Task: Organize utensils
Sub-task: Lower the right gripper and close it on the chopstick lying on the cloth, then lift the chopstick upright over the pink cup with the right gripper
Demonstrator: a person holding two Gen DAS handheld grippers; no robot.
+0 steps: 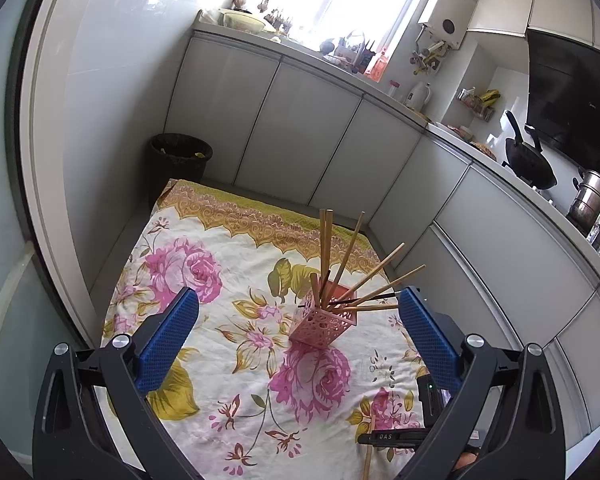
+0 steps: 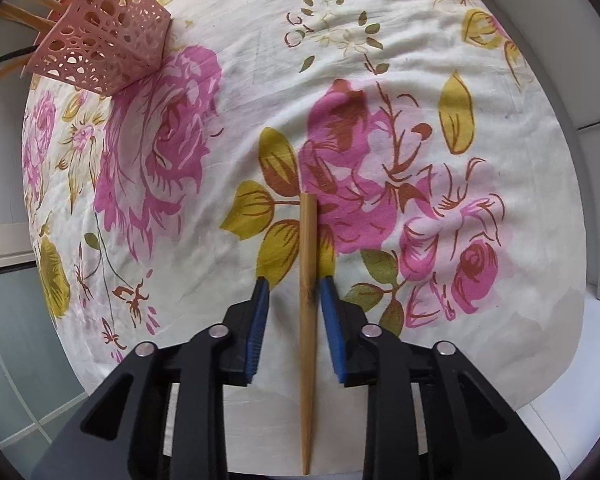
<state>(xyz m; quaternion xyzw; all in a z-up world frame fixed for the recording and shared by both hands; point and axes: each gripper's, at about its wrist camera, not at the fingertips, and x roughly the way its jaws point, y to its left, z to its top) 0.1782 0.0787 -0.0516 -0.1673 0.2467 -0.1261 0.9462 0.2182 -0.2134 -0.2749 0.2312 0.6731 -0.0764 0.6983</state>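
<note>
Right, left to right. Left hand-held gripper hangs above the floral cloth with its jaws spread wide and nothing between them, looking at the pink perforated holder. That holder stands on the cloth with a fan of bamboo chopsticks leaning out of it at different angles, plus what looks like a dark pair among them.

Further right, the last loose bamboo chopstick lies flat on the cloth-covered worktop, well apart from the holder. Right hand-held gripper points steeply down over it, jaws straddling the shaft. The right-hand pad looks to be just against the stick; there is a clear gap at the left-hand pad. So released, not clamped.

Handling, my read: light, stiff, thin, smooth-surfaced, likely to roll or pivot if pinched off-centre. The stick tapers toward the camera end, so grip on the thicker part, roughly where the pads sit now. Flat on soft cloth means the pads may snag fabric when closing. Once held, it should need tipping upright to drop into the holder, which is already crowded and light enough to tip if nudged.
</note>
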